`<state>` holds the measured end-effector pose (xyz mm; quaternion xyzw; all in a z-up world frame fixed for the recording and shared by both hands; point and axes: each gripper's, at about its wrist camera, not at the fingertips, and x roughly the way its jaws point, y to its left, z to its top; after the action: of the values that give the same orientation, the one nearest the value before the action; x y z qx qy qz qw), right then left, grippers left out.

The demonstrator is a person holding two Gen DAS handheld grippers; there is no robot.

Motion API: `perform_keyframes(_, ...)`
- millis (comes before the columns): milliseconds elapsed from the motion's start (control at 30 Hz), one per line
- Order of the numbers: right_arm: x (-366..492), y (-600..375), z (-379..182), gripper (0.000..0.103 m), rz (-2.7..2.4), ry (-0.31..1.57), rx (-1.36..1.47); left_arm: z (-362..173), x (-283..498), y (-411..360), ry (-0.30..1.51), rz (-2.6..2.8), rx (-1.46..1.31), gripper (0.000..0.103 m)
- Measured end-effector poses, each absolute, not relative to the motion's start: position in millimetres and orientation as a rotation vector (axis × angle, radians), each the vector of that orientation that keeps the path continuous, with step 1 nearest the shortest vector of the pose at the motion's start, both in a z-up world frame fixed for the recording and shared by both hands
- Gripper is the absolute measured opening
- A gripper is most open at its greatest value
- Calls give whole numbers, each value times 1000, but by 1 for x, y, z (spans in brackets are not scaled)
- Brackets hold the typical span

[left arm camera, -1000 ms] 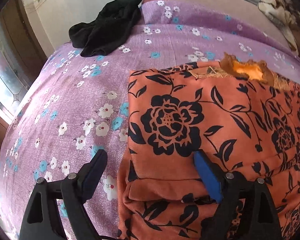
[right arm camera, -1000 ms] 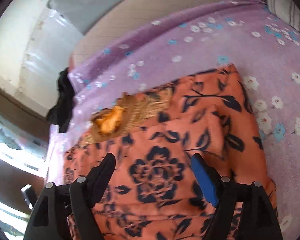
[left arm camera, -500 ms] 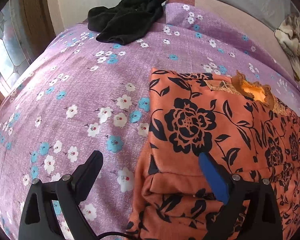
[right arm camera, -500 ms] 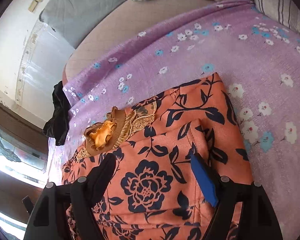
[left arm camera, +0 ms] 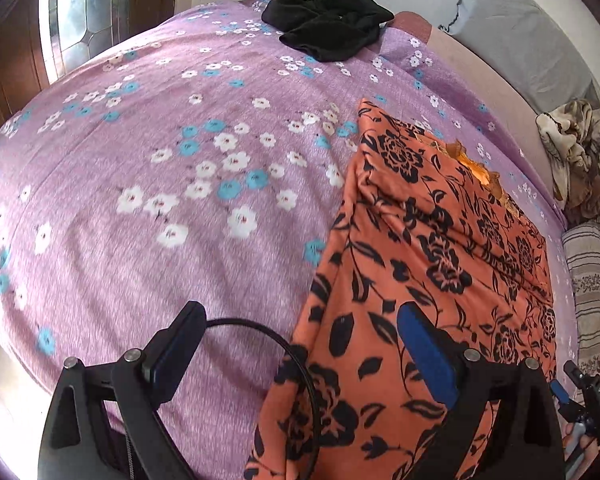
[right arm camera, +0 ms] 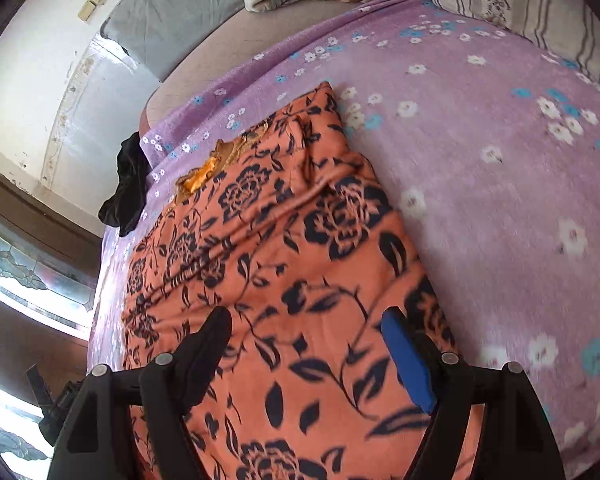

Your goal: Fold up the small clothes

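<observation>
- Bed w/ purple flowered sheet (left arm camera: pixel 148 184) fills both views; window to one side, striped pillow (right arm camera: pixel 532 4) and a crumpled blanket (left arm camera: pixel 580 160) at the far end.
- Orange floral garment (left arm camera: pixel 420 280) lies lengthwise on the sheet, sides tucked in, collar at the far end – prob. laid flat so I can fold it across.
- My left gripper (left arm camera: pixel 296 344) gapes wide, nothing in it; straddles the garment's edge, one pad over bare sheet.
- My right gripper (right arm camera: pixel 306 350) is spread apart too, empty, above the garment's near end.
- Black clothes (left arm camera: pixel 328 20) heaped at the far corner, well apart – next in line, I'd guess.
- No brand/label/writing legible.
</observation>
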<state>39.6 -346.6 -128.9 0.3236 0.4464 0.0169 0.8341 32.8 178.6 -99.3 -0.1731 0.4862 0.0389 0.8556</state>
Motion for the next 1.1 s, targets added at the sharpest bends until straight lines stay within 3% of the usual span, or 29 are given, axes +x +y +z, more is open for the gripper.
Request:
perform_keyframes(300, -4, -335, -120, 81, 63, 920, 677, -91, -10, 151, 1013, 16, -313, 97)
perform_keyframes(433, -3, -333, -146, 82, 59, 1021, 697, -132, -3, 136, 1201, 42, -215, 96)
perform_keyframes(700, -15, -342, -124, 82, 74, 958, 724, -112, -21, 125, 1097, 24, -177, 96)
perform_keyframes(900, 30, -366, -96, 82, 72, 877, 694, -109, -20, 129, 1082, 30, -214, 96)
perform_keyframes(1100, 136, -408, -93, 82, 48, 854, 715, -96, 5, 109, 1003, -16, -159, 96)
